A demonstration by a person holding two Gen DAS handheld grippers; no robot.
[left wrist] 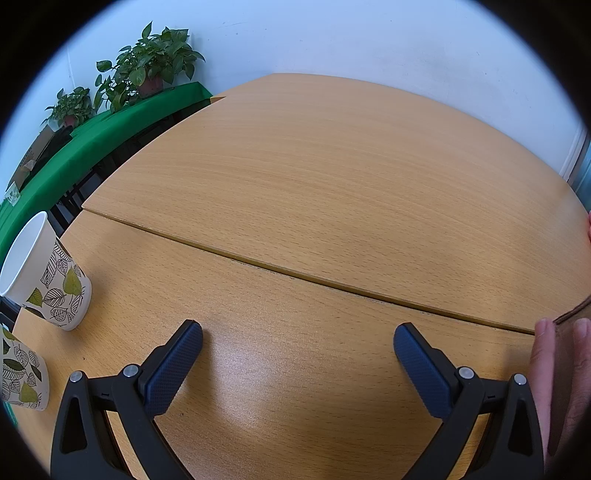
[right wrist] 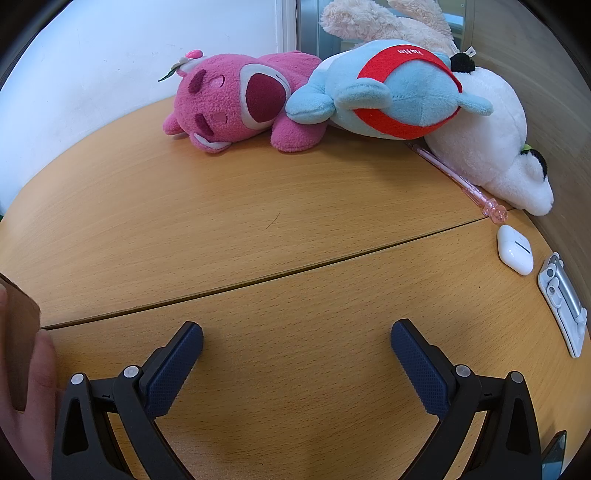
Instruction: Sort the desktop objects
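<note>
In the left wrist view my left gripper is open and empty over the bare wooden table. Two leaf-patterned paper cups stand at the left: one farther, one at the edge. In the right wrist view my right gripper is open and empty. At the far side lie a pink plush, a blue and red plush and a white plush. A pink pen, a white earbud case and a white-and-silver clip-like gadget lie at the right.
A hand with a brown object shows at the right edge of the left wrist view and at the left edge of the right wrist view. Potted plants stand on a green-covered table at the far left. A beige plush lies behind.
</note>
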